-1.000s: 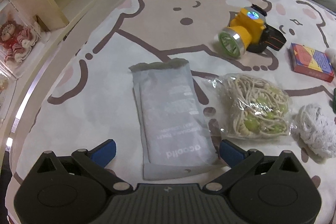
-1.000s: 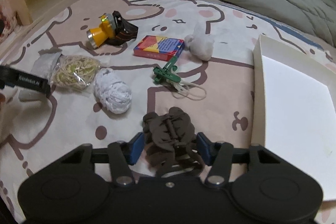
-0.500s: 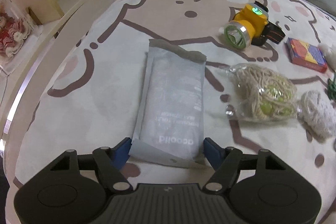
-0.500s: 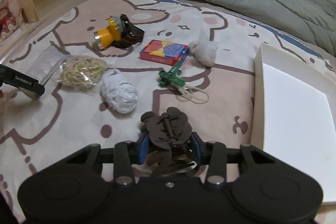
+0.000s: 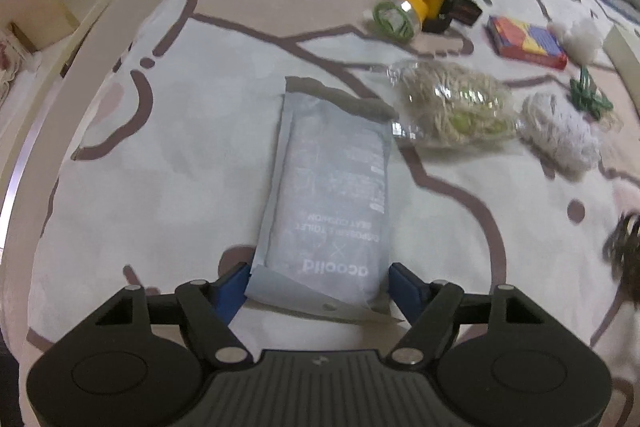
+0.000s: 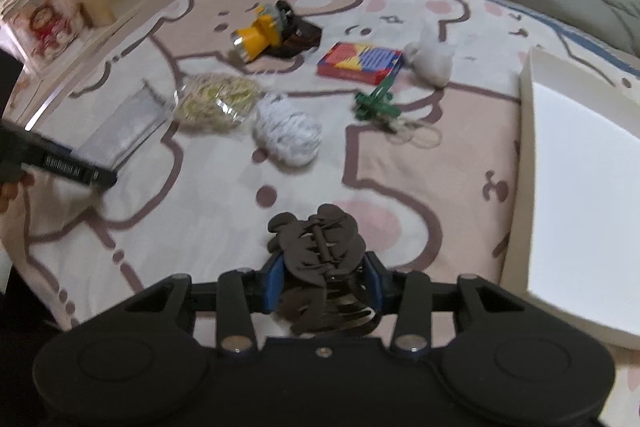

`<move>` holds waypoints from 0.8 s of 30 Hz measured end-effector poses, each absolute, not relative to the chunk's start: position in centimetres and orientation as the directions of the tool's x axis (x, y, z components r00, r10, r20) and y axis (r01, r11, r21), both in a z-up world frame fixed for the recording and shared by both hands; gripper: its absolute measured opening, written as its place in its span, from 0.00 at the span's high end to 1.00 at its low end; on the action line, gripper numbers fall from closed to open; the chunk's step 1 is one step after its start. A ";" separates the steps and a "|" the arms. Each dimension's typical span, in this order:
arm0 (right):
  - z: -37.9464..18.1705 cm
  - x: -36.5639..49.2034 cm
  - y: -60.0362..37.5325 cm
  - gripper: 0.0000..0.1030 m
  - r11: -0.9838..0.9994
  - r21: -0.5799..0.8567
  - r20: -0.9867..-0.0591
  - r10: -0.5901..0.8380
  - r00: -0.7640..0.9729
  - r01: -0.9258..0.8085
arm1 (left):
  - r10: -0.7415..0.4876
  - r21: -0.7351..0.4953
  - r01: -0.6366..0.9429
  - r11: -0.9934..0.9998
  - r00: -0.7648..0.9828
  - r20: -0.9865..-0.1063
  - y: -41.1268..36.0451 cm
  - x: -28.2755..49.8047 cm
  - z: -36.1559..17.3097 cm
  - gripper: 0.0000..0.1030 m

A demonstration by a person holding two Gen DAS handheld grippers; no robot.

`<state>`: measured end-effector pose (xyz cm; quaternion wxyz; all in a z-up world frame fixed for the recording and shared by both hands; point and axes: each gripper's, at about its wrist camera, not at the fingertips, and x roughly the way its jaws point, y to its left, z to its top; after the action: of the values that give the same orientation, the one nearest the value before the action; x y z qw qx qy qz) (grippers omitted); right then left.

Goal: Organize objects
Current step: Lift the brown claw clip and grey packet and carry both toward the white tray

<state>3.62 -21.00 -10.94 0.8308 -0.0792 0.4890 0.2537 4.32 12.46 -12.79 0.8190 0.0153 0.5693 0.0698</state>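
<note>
Between left gripper (image 5: 319, 281) pads: grey packet (image 5: 332, 203) (near end).

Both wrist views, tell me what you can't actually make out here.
- Left wrist: whether the left gripper presses the grey packet; its jaws just opened slightly, and its right pad seems apart.
- Left wrist: dark blurred thing, cut by the right edge.
- Right wrist: the brown hair claw hides its lower half behind the right gripper.
- Right wrist: white tray runs past the right edge.

A yellow headlamp (image 5: 416, 1), grey packet (image 5: 332, 203), green clip (image 6: 376, 103) and dark-brown hair claw (image 6: 320, 251) lie on bear-patterned cream bedsheet (image 6: 400, 163).
</note>
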 end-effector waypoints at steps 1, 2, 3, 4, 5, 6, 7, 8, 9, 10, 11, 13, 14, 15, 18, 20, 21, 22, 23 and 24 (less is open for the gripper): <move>-11.2 3.5 -21.0 0.58 0.855 0.115 -0.857 0.343 0.385 -0.505 | 0.149 0.121 -0.100 0.988 0.354 -0.923 12.3 4.5 -12.8 0.22; -11.5 3.4 -20.9 0.58 0.852 0.110 -0.859 0.341 0.382 -0.512 | 0.171 0.143 -0.101 0.985 0.371 -0.913 12.0 4.6 -12.8 0.19; -11.7 3.3 -20.9 0.58 0.848 0.105 -0.856 0.343 0.387 -0.519 | 0.192 0.166 -0.098 0.981 0.387 -0.902 11.6 4.8 -12.9 0.17; -11.8 3.2 -20.8 0.58 0.843 0.098 -0.853 0.344 0.392 -0.529 | 0.209 0.187 -0.092 0.978 0.400 -0.892 11.3 5.0 -12.9 0.15; -11.9 3.2 -20.7 0.57 0.837 0.091 -0.850 0.348 0.396 -0.539 | 0.226 0.208 -0.087 0.974 0.412 -0.883 10.9 5.3 -13.0 0.14; -11.9 3.1 -20.7 0.55 0.830 0.088 -0.844 0.355 0.401 -0.550 | 0.242 0.226 -0.087 0.970 0.420 -0.875 10.6 5.6 -13.0 0.13; -12.0 3.1 -20.6 0.54 0.824 0.082 -0.838 0.361 0.409 -0.560 | 0.252 0.238 -0.086 0.967 0.426 -0.869 10.4 5.8 -13.0 0.13; -12.0 3.0 -20.5 0.54 0.818 0.072 -0.832 0.364 0.418 -0.570 | 0.258 0.246 -0.084 0.966 0.429 -0.866 10.1 6.2 -13.2 0.13; -12.1 3.1 -20.3 0.53 0.812 0.065 -0.829 0.368 0.422 -0.580 | 0.256 0.247 -0.079 0.966 0.426 -0.868 10.0 6.3 -13.2 0.13; -12.1 3.2 -20.2 0.53 0.809 0.063 -0.827 0.370 0.423 -0.584 | 0.252 0.244 -0.074 0.967 0.422 -0.871 9.9 6.3 -13.2 0.13; -12.2 3.3 -20.1 0.53 0.808 0.064 -0.825 0.373 0.424 -0.586 | 0.250 0.245 -0.067 0.967 0.414 -0.875 9.7 6.5 -13.4 0.13; -12.3 3.5 -19.9 0.54 0.804 0.065 -0.828 0.373 0.418 -0.591 | 0.253 0.251 -0.058 0.966 0.392 -0.885 9.7 6.5 -13.6 0.15; -12.3 3.5 -19.8 0.54 0.802 0.062 -0.830 0.372 0.416 -0.594 | 0.245 0.239 -0.065 0.969 0.377 -0.893 9.9 6.6 -13.7 0.20; -12.3 3.5 -19.8 0.54 0.800 0.058 -0.831 0.370 0.416 -0.597 | 0.230 0.218 -0.073 0.973 0.371 -0.900 10.0 6.6 -13.8 0.27; -12.0 3.5 -19.6 0.54 0.800 0.049 -0.833 0.364 0.418 -0.598 | 0.212 0.196 -0.081 0.977 0.370 -0.905 10.2 6.4 -13.4 0.39; -11.8 3.4 -19.6 0.54 0.803 0.041 -0.828 0.360 0.430 -0.594 | 0.206 0.191 -0.078 0.978 0.376 -0.903 10.1 6.2 -12.9 0.40; -11.6 3.4 -19.7 0.54 0.806 0.039 -0.825 0.359 0.437 -0.590 | 0.202 0.184 -0.082 0.979 0.384 -0.901 10.1 6.1 -12.7 0.40; -11.4 3.5 -19.7 0.54 0.811 0.039 -0.821 0.359 0.443 -0.584 | 0.199 0.180 -0.086 0.980 0.392 -0.898 10.0 6.0 -12.3 0.41; -11.0 3.5 -19.8 0.54 0.817 0.042 -0.817 0.360 0.451 -0.576 | 0.200 0.178 -0.092 0.980 0.404 -0.893 10.0 5.9 -11.9 0.41; -10.8 3.6 -19.9 0.54 0.822 0.045 -0.812 0.361 0.458 -0.568 | 0.202 0.177 -0.098 0.979 0.419 -0.885 10.0 5.7 -11.3 0.41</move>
<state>3.62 -19.92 -10.77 0.8459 -0.1167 0.4421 0.2745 5.72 10.04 -11.35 0.8410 0.0489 0.5314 0.0893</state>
